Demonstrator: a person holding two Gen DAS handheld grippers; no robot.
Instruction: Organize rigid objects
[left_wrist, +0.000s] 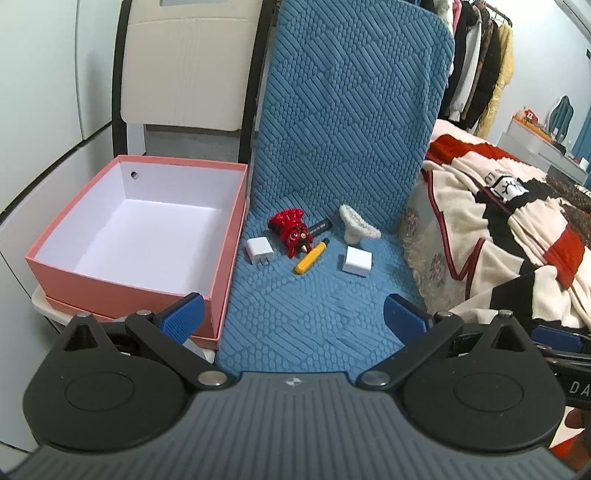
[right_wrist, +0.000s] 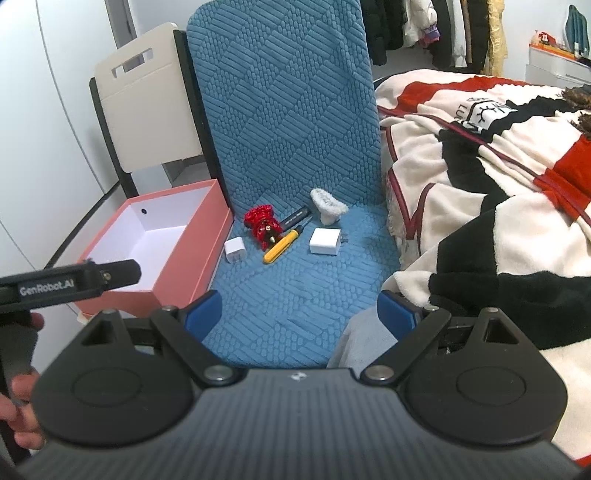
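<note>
Both tongs gape wide and empty; send the left gripper (left_wrist: 293, 319) to the small charger (left_wrist: 260, 250) at eleven o'clock, pinch its flat sides, lift clear, carry to the pink box (left_wrist: 122, 280); right gripper (right_wrist: 299, 314) waits.

Box (left_wrist: 122, 236) left of cushion (left_wrist: 332, 147), small objects clustered on cushion, blanket (left_wrist: 498, 229) to the right

A blue quilted chair seat (left_wrist: 295, 325) carries six small things near its back edge: a white plug adapter (left_wrist: 260, 250) nearest the left edge, a red figure (left_wrist: 290, 229), a dark stick (left_wrist: 320, 226), a yellow tool (left_wrist: 311, 256), a white cube charger (left_wrist: 356, 260), and a white fuzzy piece (left_wrist: 357, 222).
</note>
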